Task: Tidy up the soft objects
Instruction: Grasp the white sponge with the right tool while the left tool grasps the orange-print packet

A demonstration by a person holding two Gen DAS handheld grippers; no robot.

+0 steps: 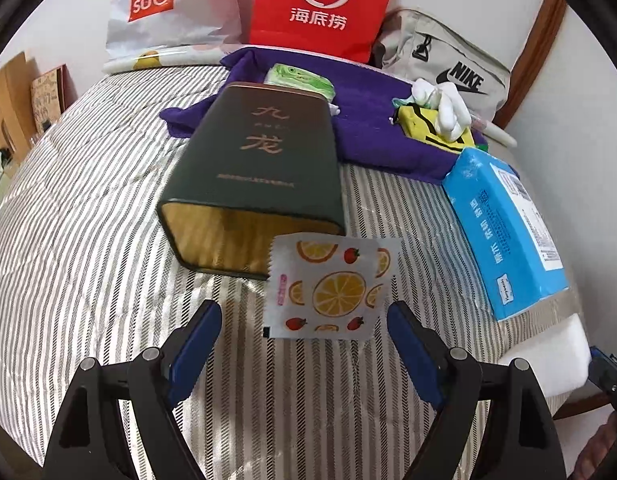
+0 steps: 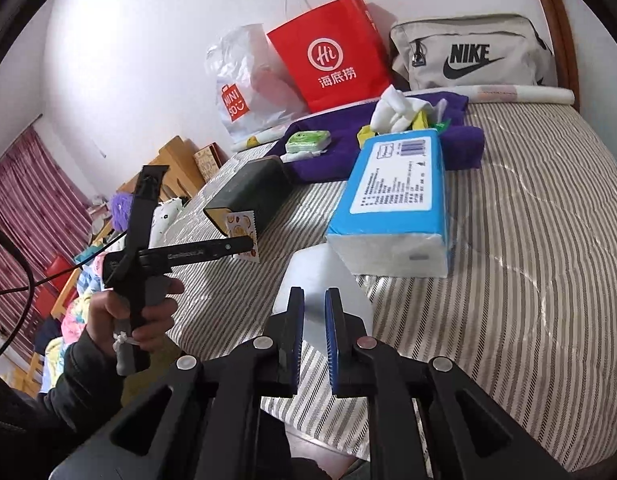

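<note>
The fruit-print packet lies on the striped bedspread, leaning against the dark green tin, just ahead of the left gripper, whose jaws gape wide around nothing, while the right gripper is pinched onto a flat white piece.

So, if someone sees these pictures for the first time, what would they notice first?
Probably the bright red paper bag standing against the wall at the far end of the striped bed. Next, the fruit-printed sachet lying before the dark green box, and the blue tissue pack nearby.
</note>
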